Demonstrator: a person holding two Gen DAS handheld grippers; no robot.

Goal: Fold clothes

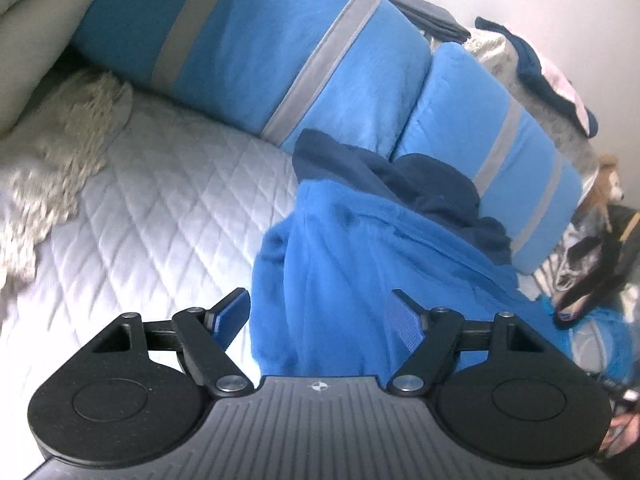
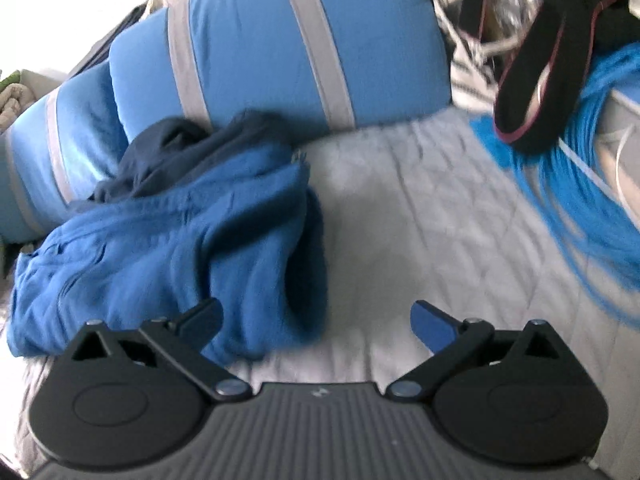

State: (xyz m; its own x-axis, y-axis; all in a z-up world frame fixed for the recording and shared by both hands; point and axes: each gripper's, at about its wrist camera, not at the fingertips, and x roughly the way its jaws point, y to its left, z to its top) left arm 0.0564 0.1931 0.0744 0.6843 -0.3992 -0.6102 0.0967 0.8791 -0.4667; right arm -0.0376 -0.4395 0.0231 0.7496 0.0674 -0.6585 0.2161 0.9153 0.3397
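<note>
A bright blue garment (image 1: 360, 264) lies crumpled on the quilted bed, with a dark navy piece (image 1: 420, 184) bunched at its far end against the cushions. My left gripper (image 1: 320, 312) is open and hovers just over the garment's near edge, fabric showing between its fingers. In the right wrist view the same blue garment (image 2: 160, 248) lies left of centre with the navy piece (image 2: 180, 148) behind it. My right gripper (image 2: 316, 320) is open above the garment's right edge and the bare quilt, holding nothing.
Blue cushions with grey stripes (image 1: 280, 52) (image 2: 280, 48) line the back of the pale quilted bed (image 1: 160, 208). A cream fringed throw (image 1: 68, 152) lies left. A pile of clothes, a black strap (image 2: 536, 80) and bright blue cloth (image 2: 592, 152) crowd the right.
</note>
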